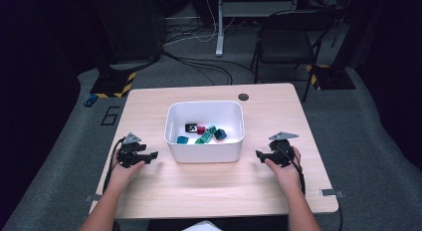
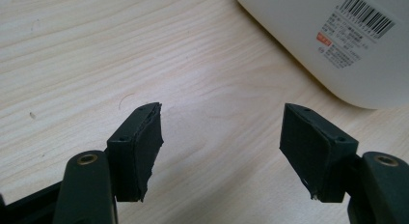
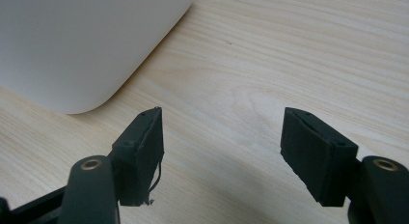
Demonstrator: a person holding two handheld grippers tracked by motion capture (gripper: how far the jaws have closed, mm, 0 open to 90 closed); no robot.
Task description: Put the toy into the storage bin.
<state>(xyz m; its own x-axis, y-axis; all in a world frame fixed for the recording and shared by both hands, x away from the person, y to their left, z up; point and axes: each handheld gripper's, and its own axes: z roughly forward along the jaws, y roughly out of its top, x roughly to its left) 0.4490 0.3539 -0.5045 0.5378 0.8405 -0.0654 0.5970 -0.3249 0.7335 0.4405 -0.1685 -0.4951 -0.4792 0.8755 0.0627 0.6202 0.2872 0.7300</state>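
A white plastic bin [image 1: 204, 152] stands in the middle of the wooden table [image 1: 209, 191]. Inside it lie several small blocks: teal ones [image 1: 182, 140], a dark red one [image 1: 201, 130], a black-and-white one [image 1: 191, 127] and a dark blue one [image 1: 220, 134]. My left gripper [image 1: 153, 155] rests on the table left of the bin, open with nothing between its jaws [image 2: 222, 151]. My right gripper [image 1: 259, 154] rests to the right of the bin, also open and empty [image 3: 222, 151]. The bin's wall [image 2: 318, 45] carries a barcode label [image 2: 357, 31]; its rounded corner [image 3: 82, 45] lies ahead of the right gripper.
A round dark grommet [image 1: 243, 97] sits near the table's far edge. Beyond the table stand a black folding chair [image 1: 288, 37], a desk leg [image 1: 219, 27], floor cables and stand bases with yellow-black tape [image 1: 113, 84]. Bare wood lies in front of both grippers.
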